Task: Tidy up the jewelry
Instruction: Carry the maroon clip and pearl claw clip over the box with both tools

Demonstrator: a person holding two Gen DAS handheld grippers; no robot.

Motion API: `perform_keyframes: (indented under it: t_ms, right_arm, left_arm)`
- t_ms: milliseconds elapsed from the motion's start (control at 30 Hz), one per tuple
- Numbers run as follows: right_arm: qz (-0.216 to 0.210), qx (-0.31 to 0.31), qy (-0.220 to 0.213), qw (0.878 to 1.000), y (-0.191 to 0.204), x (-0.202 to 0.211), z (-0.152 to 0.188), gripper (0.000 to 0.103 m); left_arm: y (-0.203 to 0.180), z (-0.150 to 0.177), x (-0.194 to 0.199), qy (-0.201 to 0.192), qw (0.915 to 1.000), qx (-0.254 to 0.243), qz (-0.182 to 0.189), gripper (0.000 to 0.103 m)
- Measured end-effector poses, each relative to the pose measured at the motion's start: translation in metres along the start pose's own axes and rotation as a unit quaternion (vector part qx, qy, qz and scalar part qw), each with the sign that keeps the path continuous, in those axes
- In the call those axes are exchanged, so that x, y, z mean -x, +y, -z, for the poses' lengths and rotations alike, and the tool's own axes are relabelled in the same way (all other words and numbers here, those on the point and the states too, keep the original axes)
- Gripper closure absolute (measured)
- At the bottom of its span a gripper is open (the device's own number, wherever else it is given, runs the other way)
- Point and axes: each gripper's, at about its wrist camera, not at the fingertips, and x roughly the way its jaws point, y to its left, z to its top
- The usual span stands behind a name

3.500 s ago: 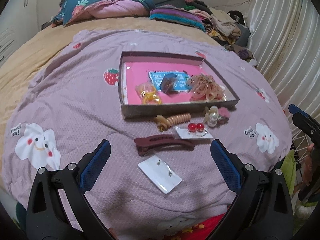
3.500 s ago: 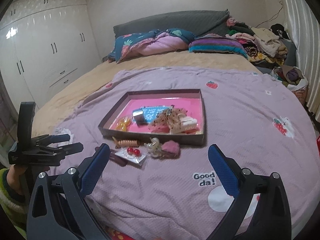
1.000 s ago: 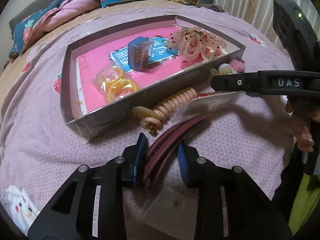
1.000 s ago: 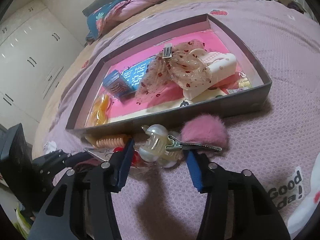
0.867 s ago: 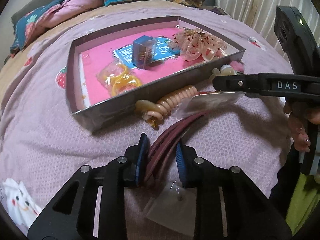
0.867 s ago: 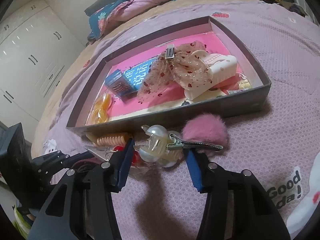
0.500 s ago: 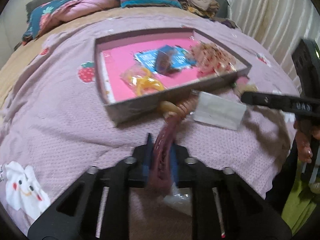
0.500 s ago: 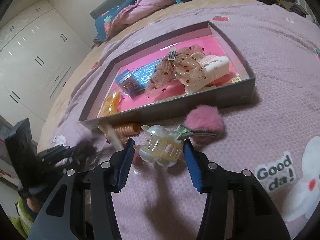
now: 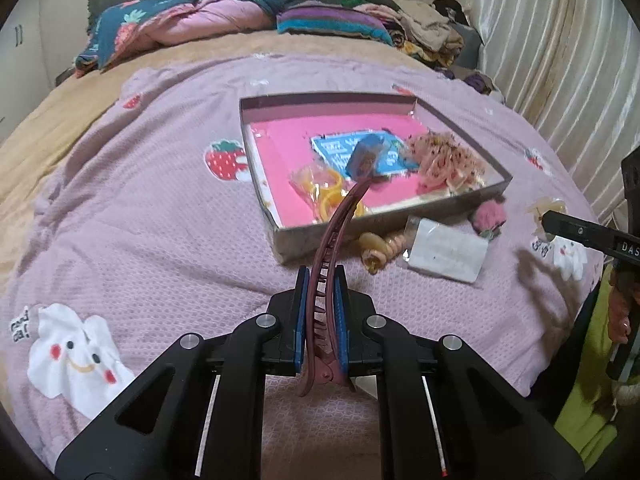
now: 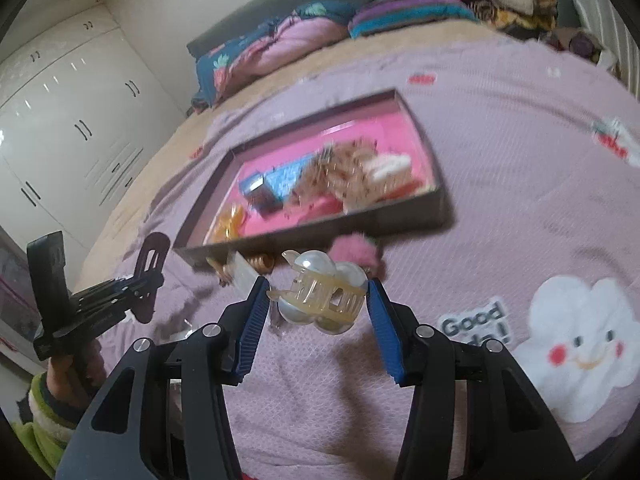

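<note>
**Both claws gripping hair clips above the bed**

My left claw (image 9: 321,312) is clamped on the maroon hair clip (image 9: 334,256), low centre of the left view, its tip reaching toward the tray (image 9: 384,224). My right claw (image 10: 318,312) pinches the pearl claw clip (image 10: 322,294) at centre of the right view, just below the pink pompom clip (image 10: 356,250) by the tray's near wall.
</note>
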Motion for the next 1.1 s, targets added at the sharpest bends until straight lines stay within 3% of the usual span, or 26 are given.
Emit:
perform_keyframes:
  t_ms: [533,1100]
  right_arm:
    - [0.024,0.045,-0.076,0.996,0.001,0.035,-0.035,0.054]
    - [0.03,0.09,-0.123,0.988,0.002,0.031,-0.096,0.054]
  left_arm:
    - [-0.005,-0.043,0.01,-0.031,0.9992,0.022,-0.014,0.098]
    - [-0.053,-0.089,-0.027,-0.02,0.9995,0.002,0.023,0.098]
